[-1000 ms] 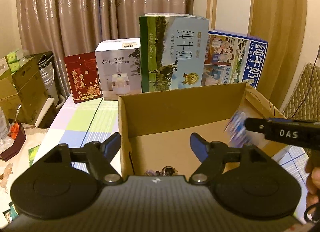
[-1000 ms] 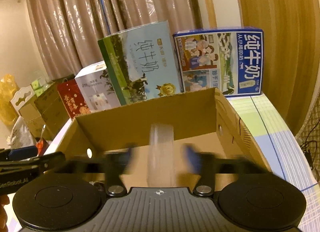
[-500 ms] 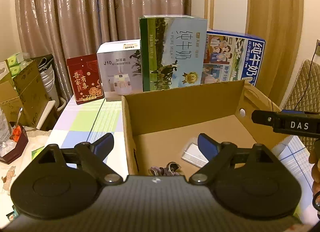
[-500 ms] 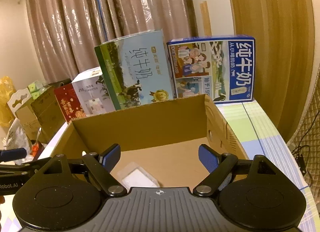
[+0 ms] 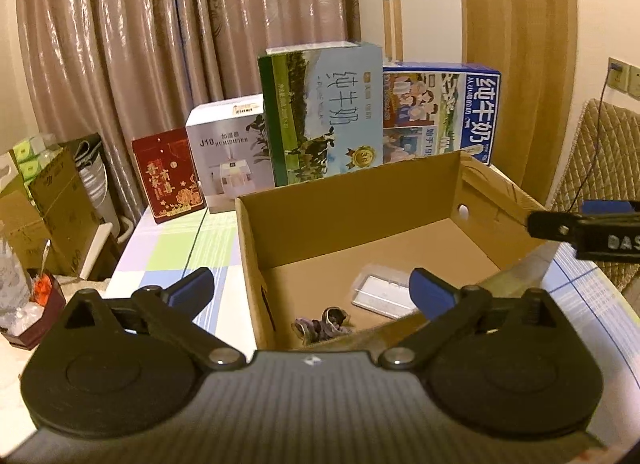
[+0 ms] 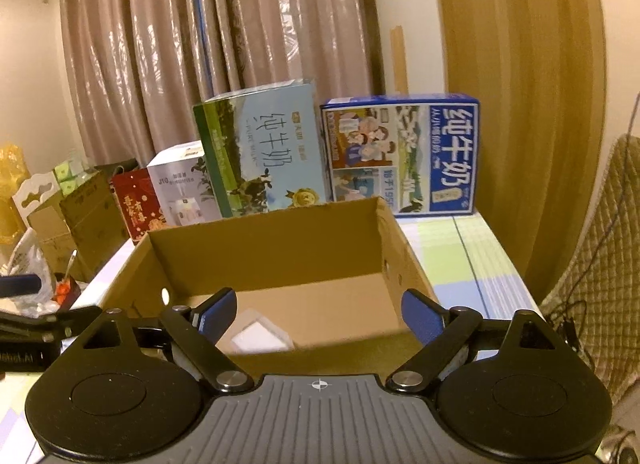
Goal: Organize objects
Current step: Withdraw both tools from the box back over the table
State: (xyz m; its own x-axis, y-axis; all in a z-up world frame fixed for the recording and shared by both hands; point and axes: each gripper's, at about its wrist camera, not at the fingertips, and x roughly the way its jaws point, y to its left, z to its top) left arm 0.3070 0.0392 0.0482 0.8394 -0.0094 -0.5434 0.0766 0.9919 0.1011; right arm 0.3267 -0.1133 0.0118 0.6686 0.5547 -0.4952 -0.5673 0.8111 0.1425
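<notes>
An open cardboard box (image 5: 344, 204) (image 6: 272, 248) stands on the checked table. Inside it lie a clear flat plastic case (image 5: 380, 292) (image 6: 260, 338) and a small purple crumpled item (image 5: 324, 322). My left gripper (image 5: 312, 292) is open and empty, held at the box's near left corner, one finger outside the wall and one over the inside. My right gripper (image 6: 318, 312) is open and empty, held above the box's near wall. The right gripper's side shows at the right edge of the left wrist view (image 5: 588, 228).
Behind the box stand a red gift box (image 5: 166, 176), a white humidifier box (image 5: 228, 164), a green-blue milk carton box (image 5: 324, 116) and a blue milk box (image 5: 440, 112). Curtains hang behind. Cardboard boxes and clutter (image 5: 44, 192) sit left; a quilted chair (image 6: 592, 264) right.
The right gripper opened and let the clear plastic case fall into the box, then drew back. The case now lies flat on the box floor. The left gripper stayed open and drew back slightly.
</notes>
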